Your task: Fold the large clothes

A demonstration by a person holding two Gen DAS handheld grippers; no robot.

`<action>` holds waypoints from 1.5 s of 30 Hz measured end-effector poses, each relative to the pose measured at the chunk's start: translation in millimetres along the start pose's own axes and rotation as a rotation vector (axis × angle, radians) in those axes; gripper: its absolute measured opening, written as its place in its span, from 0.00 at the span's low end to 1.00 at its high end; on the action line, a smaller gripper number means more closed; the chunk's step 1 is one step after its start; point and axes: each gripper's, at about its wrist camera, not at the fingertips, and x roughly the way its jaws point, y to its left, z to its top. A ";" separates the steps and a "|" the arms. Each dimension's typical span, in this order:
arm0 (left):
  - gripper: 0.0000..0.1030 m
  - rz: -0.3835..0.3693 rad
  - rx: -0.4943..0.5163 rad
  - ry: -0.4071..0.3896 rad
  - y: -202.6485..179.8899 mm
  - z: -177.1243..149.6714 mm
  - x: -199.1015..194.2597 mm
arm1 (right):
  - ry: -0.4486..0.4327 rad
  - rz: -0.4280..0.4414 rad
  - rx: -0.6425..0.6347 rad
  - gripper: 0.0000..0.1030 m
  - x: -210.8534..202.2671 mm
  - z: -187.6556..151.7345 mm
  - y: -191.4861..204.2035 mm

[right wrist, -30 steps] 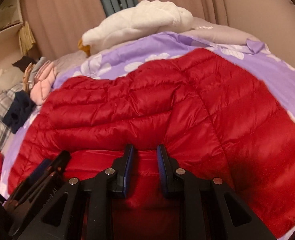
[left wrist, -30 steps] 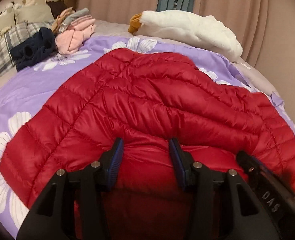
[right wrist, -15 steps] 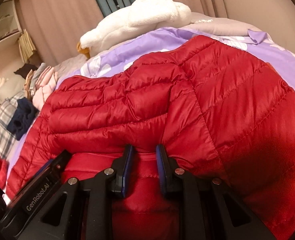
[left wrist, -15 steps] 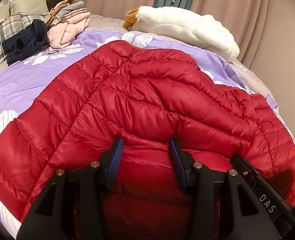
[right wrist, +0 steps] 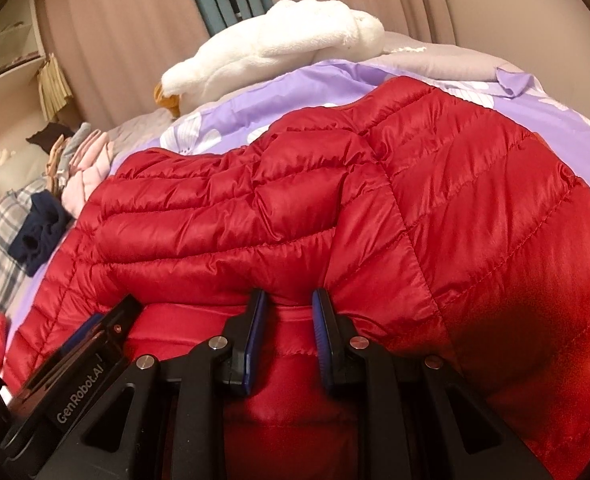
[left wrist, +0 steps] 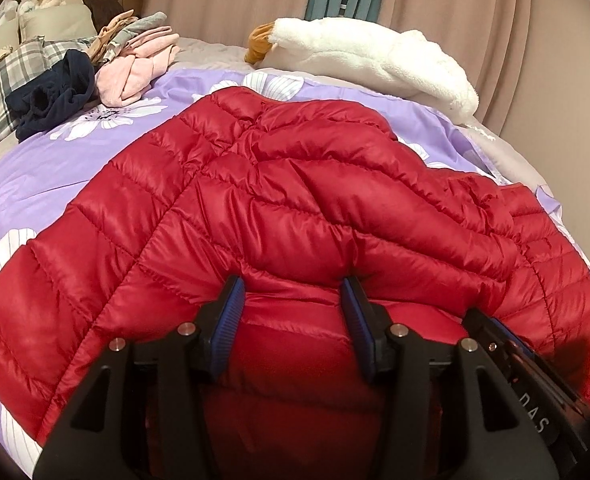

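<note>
A red quilted down jacket (left wrist: 295, 208) lies spread over the purple flowered bedspread (left wrist: 55, 168); it also fills the right wrist view (right wrist: 375, 216). My left gripper (left wrist: 293, 292) is shut on the jacket's near edge, with red fabric bunched between its blue pads. My right gripper (right wrist: 288, 300) is shut on the same edge, close beside the left. The right gripper's black body shows at the lower right of the left wrist view (left wrist: 535, 392), and the left gripper's body shows at the lower left of the right wrist view (right wrist: 75, 364).
A white fleece garment (left wrist: 375, 60) lies at the far side of the bed. A pile of pink, grey and navy clothes (left wrist: 95, 72) sits at the far left by a plaid pillow (left wrist: 11, 80). Curtains (left wrist: 435, 8) hang behind.
Both grippers have moved forward over the bed with the jacket's edge in them, so the jacket fills more of each view and bunches higher. Both stay shut.
</note>
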 end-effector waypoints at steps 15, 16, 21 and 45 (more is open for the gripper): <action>0.51 0.012 0.012 0.001 -2.7 -0.4 3.7 | -0.006 -0.022 -0.016 0.20 0.8 -0.6 2.5; 0.51 0.012 0.012 0.001 -2.7 -0.4 3.8 | -0.006 -0.022 -0.016 0.20 0.6 -1.0 2.9; 0.51 0.018 0.016 0.003 -3.4 -1.6 5.7 | -0.008 -0.029 -0.021 0.20 1.3 -0.1 2.3; 0.74 -0.102 -0.211 0.013 69.7 1.5 -101.2 | -0.044 -0.105 -0.038 0.59 -88.4 10.6 14.6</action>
